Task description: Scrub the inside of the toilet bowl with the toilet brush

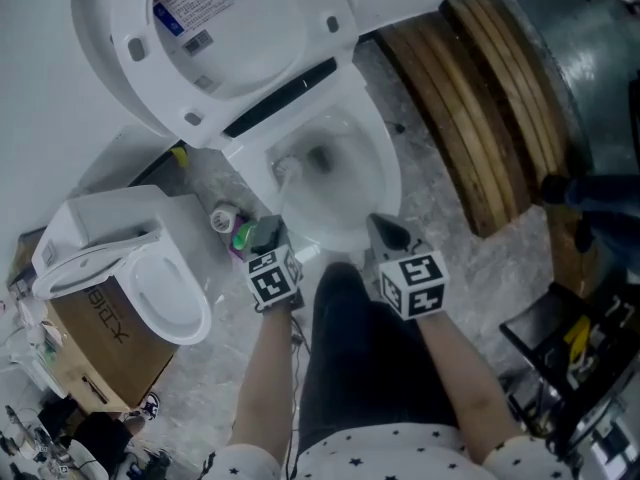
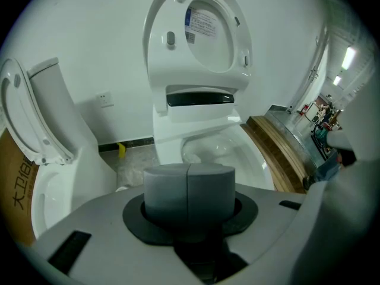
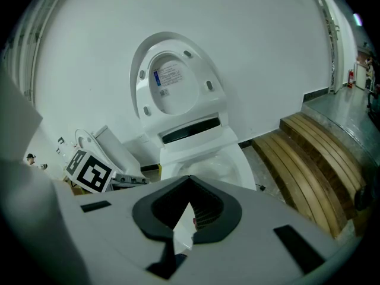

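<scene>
The white toilet stands open, its lid [image 1: 230,28] tipped back and its bowl rim [image 1: 385,183] just ahead of both grippers. A pale brush head [image 1: 288,168] lies inside the bowl at the back left. My right gripper [image 1: 388,230] hovers over the front rim. In the right gripper view its jaws [image 3: 190,209] pinch a thin white handle [image 3: 181,230], seemingly the brush's; I cannot trace the shaft against the white bowl. My left gripper [image 1: 266,230] sits by the bowl's front left, its pads [image 2: 166,186] pressed together with nothing between them.
A second toilet [image 1: 150,288] rests on a cardboard box [image 1: 100,343] at the left. Small bottles [image 1: 232,226] stand on the floor beside the bowl. Curved wooden steps [image 1: 490,108] and a metal tank [image 1: 590,68] lie to the right. Dark equipment [image 1: 570,368] sits at the lower right.
</scene>
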Tool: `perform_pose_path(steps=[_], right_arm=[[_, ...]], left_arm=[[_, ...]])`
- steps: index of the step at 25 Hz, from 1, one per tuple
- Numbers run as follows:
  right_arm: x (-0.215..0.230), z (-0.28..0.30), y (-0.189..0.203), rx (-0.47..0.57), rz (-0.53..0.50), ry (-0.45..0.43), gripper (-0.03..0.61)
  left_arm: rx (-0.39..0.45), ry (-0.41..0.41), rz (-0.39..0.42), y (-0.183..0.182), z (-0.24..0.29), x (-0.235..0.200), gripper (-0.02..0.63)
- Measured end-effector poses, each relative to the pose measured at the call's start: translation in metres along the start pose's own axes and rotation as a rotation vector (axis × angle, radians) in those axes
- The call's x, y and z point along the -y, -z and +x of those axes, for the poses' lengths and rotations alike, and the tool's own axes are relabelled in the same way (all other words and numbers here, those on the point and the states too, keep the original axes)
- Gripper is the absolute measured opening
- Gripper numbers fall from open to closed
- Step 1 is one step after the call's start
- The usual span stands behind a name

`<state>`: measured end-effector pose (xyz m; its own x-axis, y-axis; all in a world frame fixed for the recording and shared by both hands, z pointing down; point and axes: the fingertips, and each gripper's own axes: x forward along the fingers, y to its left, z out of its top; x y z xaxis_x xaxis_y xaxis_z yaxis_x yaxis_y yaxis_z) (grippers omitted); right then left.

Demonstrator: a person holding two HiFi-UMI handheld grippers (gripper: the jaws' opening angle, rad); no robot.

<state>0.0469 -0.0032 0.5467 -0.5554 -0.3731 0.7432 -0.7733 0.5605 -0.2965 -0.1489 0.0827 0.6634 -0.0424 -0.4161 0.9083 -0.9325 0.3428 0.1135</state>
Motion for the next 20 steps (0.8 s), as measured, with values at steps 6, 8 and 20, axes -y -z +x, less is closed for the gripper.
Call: perform_pose_path(steps=[6, 8, 20], right_arm=[[0.000, -0.010, 0.000, 0.004, -0.008, 0.008, 0.008], [0.000, -0.013, 0.000, 0.010, -0.009, 0.013, 0.008], [0.002, -0.027, 0.008, 0.020, 0.004, 0.031, 0.008]], left_arm=[[-0.037, 0.010, 0.014, 0.023, -0.011, 0.007, 0.153], [-0.049, 0.017, 0.025, 0.030, -0.014, 0.011, 0.153], [-0.112, 0.061, 0.107, 0.065, -0.027, 0.035, 0.153]])
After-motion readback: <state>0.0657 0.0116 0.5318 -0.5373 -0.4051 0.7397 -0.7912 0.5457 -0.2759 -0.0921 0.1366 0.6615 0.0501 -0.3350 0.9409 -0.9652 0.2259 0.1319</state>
